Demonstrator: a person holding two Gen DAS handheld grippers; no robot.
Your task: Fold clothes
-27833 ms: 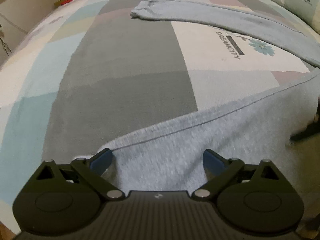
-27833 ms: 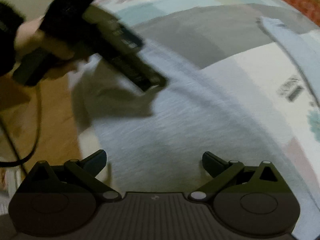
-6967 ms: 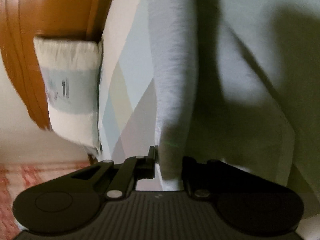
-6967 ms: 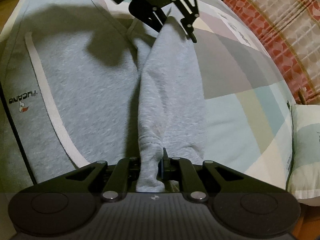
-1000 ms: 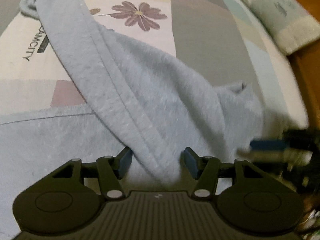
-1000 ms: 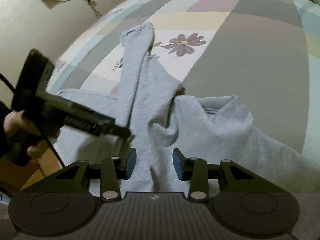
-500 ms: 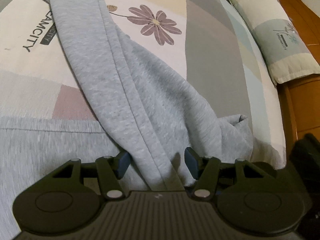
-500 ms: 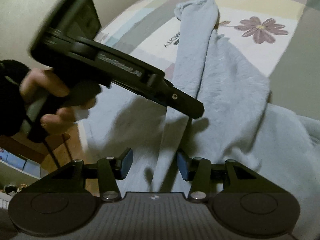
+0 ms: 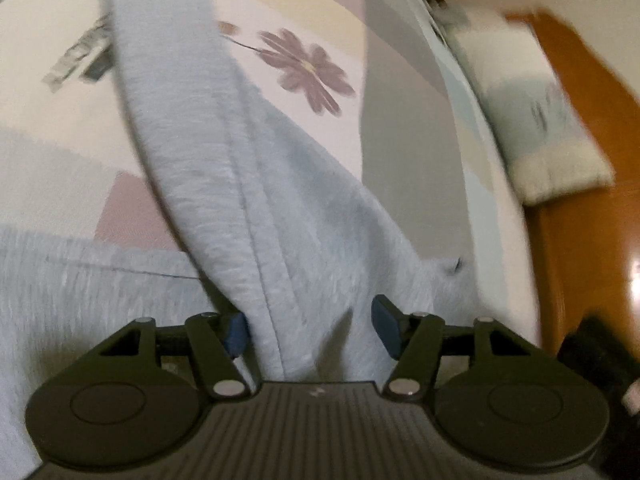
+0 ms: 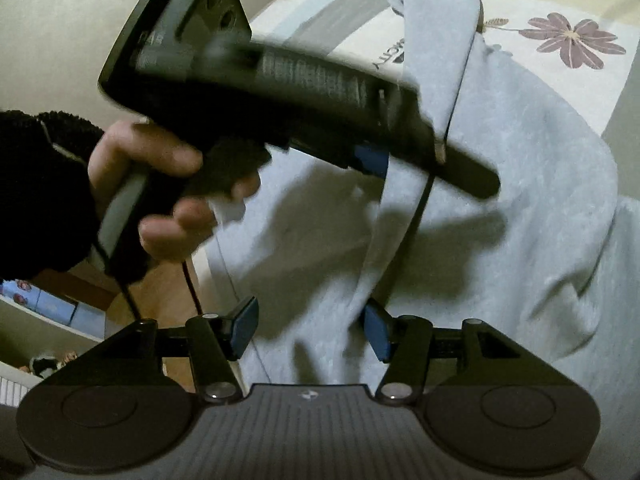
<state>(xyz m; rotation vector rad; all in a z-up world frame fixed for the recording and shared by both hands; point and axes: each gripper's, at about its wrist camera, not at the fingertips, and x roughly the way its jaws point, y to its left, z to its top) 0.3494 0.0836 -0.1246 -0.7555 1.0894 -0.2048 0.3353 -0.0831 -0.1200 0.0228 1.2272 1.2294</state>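
The grey sweatshirt [image 9: 304, 216] lies on the patchwork bed [image 9: 404, 140], one sleeve [image 10: 436, 32] laid back across the body; sleeve folding appears in hand. The left gripper [image 9: 310, 326] is released, cloth lying loose between its jaws. The right gripper [image 10: 310, 328] has just been opening, nothing clamped. Next move, likely: take a fresh grip for the next fold.

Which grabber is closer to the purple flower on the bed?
Left, probably. The left gripper sits over the grey sweater, facing the purple flower. The right gripper sits behind it, with the left gripper between it and the flower.
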